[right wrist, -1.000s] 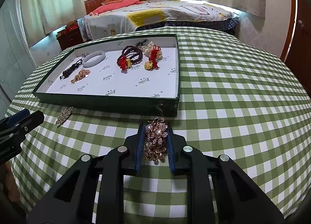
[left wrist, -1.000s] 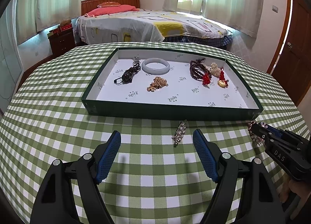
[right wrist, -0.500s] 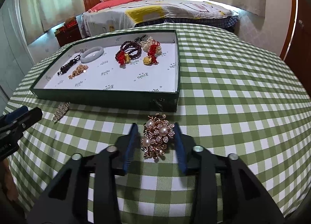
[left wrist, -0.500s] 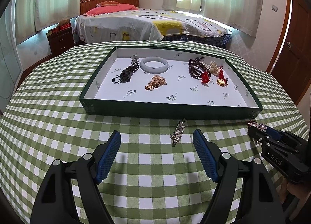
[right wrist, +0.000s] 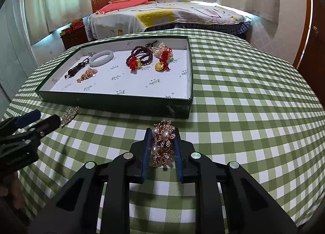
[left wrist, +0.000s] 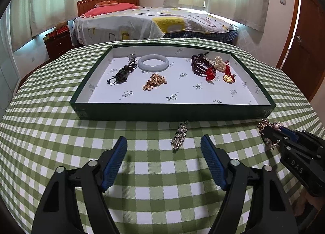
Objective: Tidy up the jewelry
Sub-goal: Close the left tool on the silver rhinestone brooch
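My right gripper point(right wrist: 162, 132) holds a gold brooch with pearls point(right wrist: 163, 144) just above the green checked tablecloth; its jaws are closing and the blue pads press on both sides of the brooch. The left wrist view shows this gripper point(left wrist: 272, 132) at the right. My left gripper point(left wrist: 163, 138) is open with its jaws closing, nothing between them. A rhinestone hair clip point(left wrist: 179, 135) lies on the cloth just ahead of its fingertips, near the right finger. Behind the clip stands the dark green tray point(left wrist: 172, 110) with a white floor.
The tray holds a pale bangle point(left wrist: 153, 63), a gold chain point(left wrist: 154, 81), a dark cord pendant point(left wrist: 121, 74), dark red beads with red tassels point(left wrist: 203, 67) and a pearl piece point(left wrist: 220, 63). A bed stands beyond the round table, a door at the right.
The right jaws opened around the pearl brooch half a second ago and have shut on it again. The left jaws have narrowed a little. Neither hand has shifted noticeably.
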Demonstrator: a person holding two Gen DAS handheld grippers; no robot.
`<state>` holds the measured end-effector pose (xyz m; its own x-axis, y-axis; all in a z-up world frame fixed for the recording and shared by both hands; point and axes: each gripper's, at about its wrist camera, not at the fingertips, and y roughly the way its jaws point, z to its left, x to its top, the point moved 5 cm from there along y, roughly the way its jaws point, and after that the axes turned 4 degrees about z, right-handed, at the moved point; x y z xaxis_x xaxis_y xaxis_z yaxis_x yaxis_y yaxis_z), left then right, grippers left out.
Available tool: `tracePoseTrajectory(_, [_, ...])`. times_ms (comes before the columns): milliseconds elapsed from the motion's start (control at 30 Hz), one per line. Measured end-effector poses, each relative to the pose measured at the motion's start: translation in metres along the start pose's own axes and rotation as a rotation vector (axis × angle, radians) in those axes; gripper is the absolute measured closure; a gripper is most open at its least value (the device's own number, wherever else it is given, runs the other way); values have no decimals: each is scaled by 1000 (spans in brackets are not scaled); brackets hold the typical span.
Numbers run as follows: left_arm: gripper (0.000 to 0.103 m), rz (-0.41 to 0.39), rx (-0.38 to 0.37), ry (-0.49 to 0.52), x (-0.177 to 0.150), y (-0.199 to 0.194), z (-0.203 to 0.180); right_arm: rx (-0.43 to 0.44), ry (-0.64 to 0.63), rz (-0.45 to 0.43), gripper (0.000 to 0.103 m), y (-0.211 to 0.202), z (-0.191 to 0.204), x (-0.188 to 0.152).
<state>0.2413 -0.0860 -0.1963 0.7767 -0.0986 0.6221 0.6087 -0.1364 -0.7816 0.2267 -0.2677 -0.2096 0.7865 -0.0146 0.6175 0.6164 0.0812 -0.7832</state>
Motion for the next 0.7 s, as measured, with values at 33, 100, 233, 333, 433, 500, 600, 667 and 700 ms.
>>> tracePoseTrajectory(33, [39, 5, -1, 7, 1, 2, -1, 3, 1, 0, 83, 0, 0, 0])
tracePoseTrajectory(100, [44, 10, -3, 20, 3, 6, -5, 12, 5, 2, 83, 0, 0, 0])
tracePoseTrajectory(233, [54, 24, -14, 49, 7, 14, -11, 22, 12, 4, 83, 0, 0, -1])
tracePoseTrajectory(333, [63, 40, -26, 66, 7, 20, -15, 27, 16, 5, 83, 0, -1, 0])
tracePoseTrajectory(433, [70, 50, -31, 74, 6, 23, -15, 30, 18, 6, 83, 0, -1, 0])
tracePoseTrajectory(500, [75, 50, -33, 75, 7, 23, -15, 29, 19, 5, 83, 0, -1, 0])
tracePoseTrajectory(600, [84, 51, -45, 78, 7, 22, -15, 29, 18, 5, 83, 0, -1, 0])
tracePoseTrajectory(667, [85, 50, -51, 79, 7, 22, -15, 28, 17, 5, 83, 0, -1, 0])
tracePoseTrajectory(700, [85, 49, -53, 82, 7, 22, -15, 29, 19, 5, 83, 0, -2, 0])
